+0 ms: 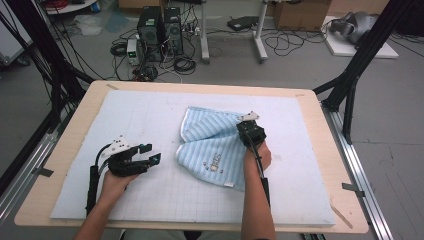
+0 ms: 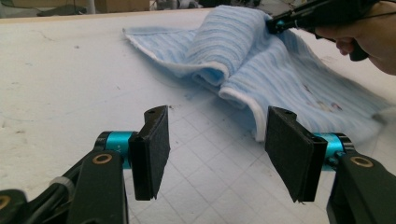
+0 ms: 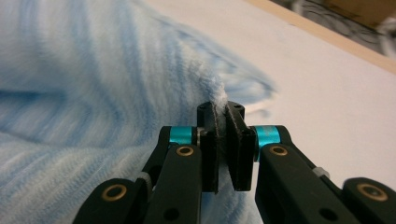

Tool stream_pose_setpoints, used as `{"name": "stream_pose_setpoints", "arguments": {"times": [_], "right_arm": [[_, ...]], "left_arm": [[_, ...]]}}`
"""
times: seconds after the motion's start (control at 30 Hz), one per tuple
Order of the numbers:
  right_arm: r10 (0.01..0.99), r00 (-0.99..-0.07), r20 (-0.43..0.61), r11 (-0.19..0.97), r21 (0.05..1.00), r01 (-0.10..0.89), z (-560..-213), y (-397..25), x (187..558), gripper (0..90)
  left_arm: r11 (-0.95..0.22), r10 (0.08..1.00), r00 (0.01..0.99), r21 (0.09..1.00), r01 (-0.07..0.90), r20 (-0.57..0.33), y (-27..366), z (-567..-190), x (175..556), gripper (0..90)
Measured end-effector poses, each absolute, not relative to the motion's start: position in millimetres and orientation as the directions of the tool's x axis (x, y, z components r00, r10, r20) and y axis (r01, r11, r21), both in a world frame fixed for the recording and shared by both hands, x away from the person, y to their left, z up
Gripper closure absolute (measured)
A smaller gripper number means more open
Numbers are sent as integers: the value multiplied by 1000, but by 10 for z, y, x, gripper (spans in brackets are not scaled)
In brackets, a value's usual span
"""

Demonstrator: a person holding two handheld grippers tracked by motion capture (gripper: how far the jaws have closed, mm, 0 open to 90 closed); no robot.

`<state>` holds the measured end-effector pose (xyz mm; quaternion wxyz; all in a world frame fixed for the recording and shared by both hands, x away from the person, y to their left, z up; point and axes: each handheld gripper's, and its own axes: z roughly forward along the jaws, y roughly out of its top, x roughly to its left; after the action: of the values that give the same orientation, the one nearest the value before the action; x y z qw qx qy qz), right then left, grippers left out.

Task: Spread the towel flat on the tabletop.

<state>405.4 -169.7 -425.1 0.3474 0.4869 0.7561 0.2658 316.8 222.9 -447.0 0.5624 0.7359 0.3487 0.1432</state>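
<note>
While the right gripper (image 1: pixel 249 131) sits just right of centre in the high view, over the right part of the blue striped towel (image 1: pixel 212 150), its jaws are pressed together on a raised fold of that cloth. The right gripper view shows this closely: at the lower middle of the frame the two black pads are nearly touching, with a thin ridge of pale blue pile pinched between them, and the towel (image 3: pixel 93 93) spreads across the left and centre of that frame.

In the high view the towel lies at the centre of the picture on the white gridded mat (image 1: pixel 150 120), partly folded over itself, with a small embroidered motif (image 1: pixel 214 163) near its lower edge. The mat covers most of the wooden table (image 1: pixel 320 130).

The left gripper (image 1: pixel 150 154) rests at the lower left of the high view, just left of the towel and apart from it, pointing toward the cloth. In the left gripper view its jaws stand wide apart at the bottom of the frame with nothing between them but the bare mat (image 2: pixel 70 84); the towel (image 2: pixel 243 56) lies beyond, in the upper middle and right, and the right gripper (image 2: pixel 273 23) grips its fold at the upper right.
</note>
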Motion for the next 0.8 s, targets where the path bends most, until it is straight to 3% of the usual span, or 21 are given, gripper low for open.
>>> {"name": "stream_pose_setpoints", "arguments": {"times": [0.07,0.27,0.33,0.47,0.63,0.8], "right_arm": [[934,-226,-278,358,740,569,-4272,-1768,4091,849],[930,-203,-305,365,713,599,-4324,-1897,4126,821],[936,-217,-279,353,727,589,-4306,-1913,4115,744],[945,-281,-166,303,767,566,-4255,-1934,4027,480],[931,-340,-133,308,786,536,-4199,-2007,3786,379],[916,-395,-68,285,804,522,-4176,-2133,3526,353]], "left_arm": [[-129,669,719,923,362,-188,2200,-4481,3167,410],[-170,662,731,916,363,-167,2121,-4481,3172,426],[-175,661,732,914,365,-166,2106,-4479,3180,426],[-178,654,737,913,368,-170,2066,-4481,3185,439],[-183,650,738,905,383,-181,2017,-4484,3207,450],[-195,649,738,897,397,-185,1951,-4483,3215,454]]}}
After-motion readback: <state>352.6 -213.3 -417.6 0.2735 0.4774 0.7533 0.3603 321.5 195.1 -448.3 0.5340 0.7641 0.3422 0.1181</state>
